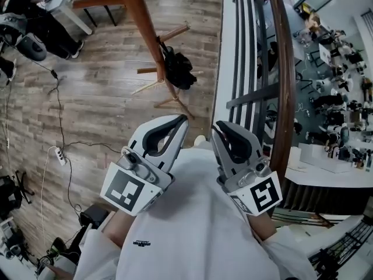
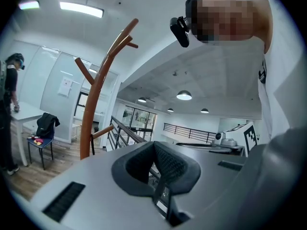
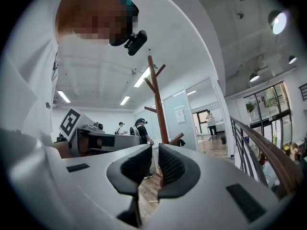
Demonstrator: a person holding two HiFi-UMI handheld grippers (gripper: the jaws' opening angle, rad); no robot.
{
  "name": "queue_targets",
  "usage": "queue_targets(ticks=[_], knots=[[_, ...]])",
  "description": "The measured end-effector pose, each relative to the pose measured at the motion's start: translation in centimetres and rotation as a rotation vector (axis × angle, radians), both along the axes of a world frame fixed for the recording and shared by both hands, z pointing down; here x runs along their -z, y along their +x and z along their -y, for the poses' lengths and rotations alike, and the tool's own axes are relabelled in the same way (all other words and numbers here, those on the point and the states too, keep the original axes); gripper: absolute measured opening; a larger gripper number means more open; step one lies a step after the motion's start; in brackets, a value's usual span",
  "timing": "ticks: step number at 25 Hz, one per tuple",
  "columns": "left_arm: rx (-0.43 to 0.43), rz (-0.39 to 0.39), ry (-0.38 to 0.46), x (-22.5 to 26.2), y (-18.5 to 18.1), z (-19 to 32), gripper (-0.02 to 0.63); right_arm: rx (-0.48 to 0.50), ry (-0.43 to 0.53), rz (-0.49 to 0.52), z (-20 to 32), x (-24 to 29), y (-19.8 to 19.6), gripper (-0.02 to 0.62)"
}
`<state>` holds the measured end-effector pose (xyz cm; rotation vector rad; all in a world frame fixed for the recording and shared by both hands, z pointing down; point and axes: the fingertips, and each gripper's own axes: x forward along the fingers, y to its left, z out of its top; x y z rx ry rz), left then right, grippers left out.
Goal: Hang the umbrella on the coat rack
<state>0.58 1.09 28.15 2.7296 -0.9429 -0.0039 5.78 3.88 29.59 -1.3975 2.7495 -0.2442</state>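
**Both tongs empty – umbrella appears to be on the rack**

I am reading the left gripper (image 1: 184, 119) as pressed together at the tips, with nothing between its pads. The right gripper (image 1: 214, 126) is showing only a thin slit between its pads, and only floor is showing through it. I am holding both close to the chest, well apart from the coat rack (image 1: 140, 16).

A black bundle (image 1: 178, 69) is hanging from one of the rack's lower pegs. I am judging it to be the umbrella, though the head view is too small to confirm the loop or handle.

Risks I am noting:
- The bundle is sitting near the peg's outer end, so a nudge to the pole could be enough to tip it off.
- The railing (image 1: 280, 69) is running just beside the right gripper – a wide swing could strike it.
- A cable (image 1: 58, 109) is trailing across the floor near the rack, and a step forward could catch it.
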Motion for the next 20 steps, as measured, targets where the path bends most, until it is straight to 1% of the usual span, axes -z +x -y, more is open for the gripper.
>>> queue_targets(ticks=[2,4,9,12,13,18,20], knots=[[0.005,0.005,-0.003,-0.8,-0.3,-0.5,0.017,0.001,-0.023,0.004,-0.4,-0.8,-0.3,0.067],[0.005,0.017,-0.028,-1.4,-0.4,-1.2,0.017,0.001,-0.036,0.008,-0.8,-1.2,-0.7,0.067],[0.021,0.013,-0.035,-1.7,-0.2,-2.4,0.017,-0.002,-0.028,-0.013,-1.5,-0.9,-1.7,0.054],[0.024,0.049,-0.048,-2.4,-0.4,-2.7,0.017,-0.008,-0.031,-0.012,-1.6,-0.8,-1.6,0.052],[0.028,0.049,-0.052,-2.5,-0.4,-2.8,0.017,-0.010,-0.033,-0.013,-1.6,-0.8,-1.6,0.052],[0.056,0.000,-0.058,-2.3,-0.4,-2.8,0.017,-0.016,-0.050,-0.009,-1.5,-1.1,-1.2,0.049],[0.057,-0.005,-0.061,-2.1,-0.3,-2.9,0.017,-0.017,-0.054,-0.008,-1.6,-1.0,-1.1,0.049]])
